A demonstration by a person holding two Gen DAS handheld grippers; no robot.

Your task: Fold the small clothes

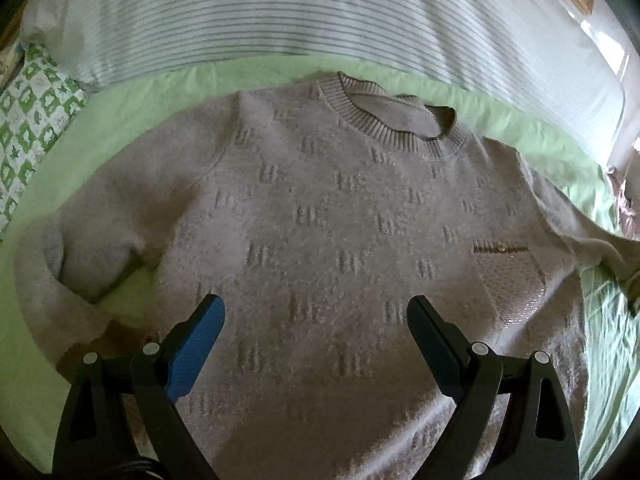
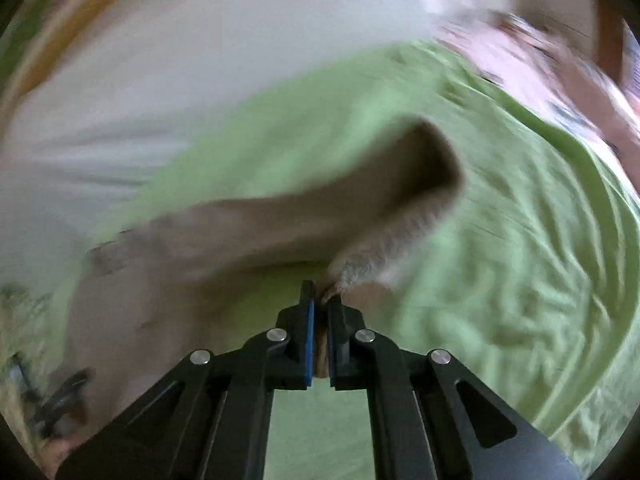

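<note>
On the left side we hold the left gripper with its jaws spread wide, hovering over the lower front of the sweater and gripping nothing. The sweater is a small beige-grey knit with a fuzzy surface, rows of short raised bars worked into it, and a ribbed round collar; it lies face up and mostly flat on the green sheet. Its sleeve on the left of that view is bent back on itself beside the body, and a shinier patch pocket sits on the chest toward the right. Further right, our right gripper is closed tight on a pinch of the sweater's other sleeve, which is lifted off the sheet with its open cuff facing the camera; this view is blurred. The green sheet is rumpled there. Beyond the sweater lies a white pillow with thin grey stripes, with a green-and-white patterned cloth at the far left. At the far right of the right wrist view we see pink fabric, too smeared to identify.
</note>
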